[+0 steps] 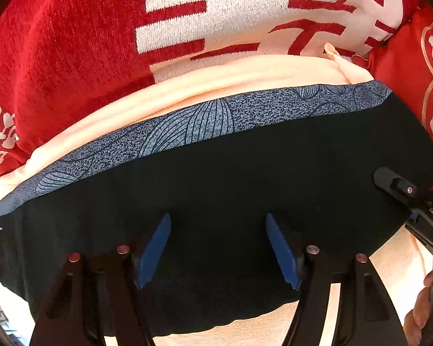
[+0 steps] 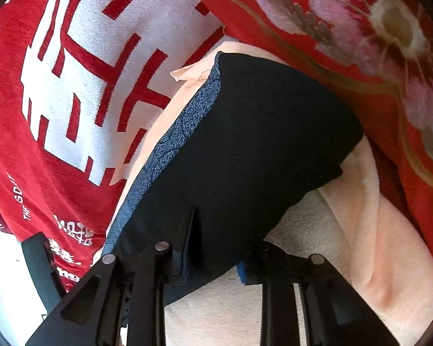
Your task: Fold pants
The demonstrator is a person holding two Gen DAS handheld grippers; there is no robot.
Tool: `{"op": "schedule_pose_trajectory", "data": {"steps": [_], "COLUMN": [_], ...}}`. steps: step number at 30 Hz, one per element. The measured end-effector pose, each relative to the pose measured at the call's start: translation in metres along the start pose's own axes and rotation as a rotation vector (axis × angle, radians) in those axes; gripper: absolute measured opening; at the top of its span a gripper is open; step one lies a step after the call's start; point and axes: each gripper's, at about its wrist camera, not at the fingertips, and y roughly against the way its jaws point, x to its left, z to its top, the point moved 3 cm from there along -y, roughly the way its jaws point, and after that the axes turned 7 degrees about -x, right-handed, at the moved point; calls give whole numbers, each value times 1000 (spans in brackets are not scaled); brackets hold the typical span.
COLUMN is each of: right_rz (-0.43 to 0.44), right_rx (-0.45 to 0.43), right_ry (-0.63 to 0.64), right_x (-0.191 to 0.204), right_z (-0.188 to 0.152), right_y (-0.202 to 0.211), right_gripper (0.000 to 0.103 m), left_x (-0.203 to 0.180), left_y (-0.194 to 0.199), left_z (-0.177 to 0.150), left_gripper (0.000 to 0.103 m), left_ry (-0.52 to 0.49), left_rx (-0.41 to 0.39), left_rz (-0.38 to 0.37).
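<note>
I see the dark pants [image 1: 231,187] folded into a compact block on a peach towel [image 1: 158,98], over a red and white blanket [image 1: 72,43]. My left gripper [image 1: 218,249] hovers above them, jaws half open and empty. My right gripper [image 2: 219,248] straddles the near edge, jaws narrow; I cannot tell whether they pinch it. To finish well, I would release cleanly and press the stack flat, edges aligned.

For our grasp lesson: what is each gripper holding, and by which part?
Left gripper: nothing, open above the pants. Right gripper: pants' near edge between its jaws; grip unclear.
</note>
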Motion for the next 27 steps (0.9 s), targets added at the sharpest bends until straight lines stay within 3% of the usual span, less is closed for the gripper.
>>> {"op": "schedule_pose_trajectory", "data": {"steps": [9, 12, 14, 18, 23, 27], "right_rz": [-26, -33, -53, -127, -63, -39], "right_rx": [-8, -10, -10, -37, -74, -77], "right_ry": [4, 5, 15, 122, 195, 400], "right_x": [4, 5, 7, 31, 68, 117], "right_z": [-1, -1, -1, -2, -1, -14], "right_y": [-1, -2, -1, 4, 23, 34], "right_gripper": [28, 28, 27, 18, 16, 11], "left_x": [1, 4, 8, 11, 13, 4], "left_y": [1, -2, -3, 3, 2, 0], "left_z": [-1, -1, -1, -4, -9, -10], "left_gripper": [71, 79, 79, 79, 79, 79], "left_ry": [0, 13, 31, 48, 33, -57], "left_rx": [-2, -1, 2, -2, -37, -80], "left_rz": [-1, 11, -6, -6, -18, 1]}}
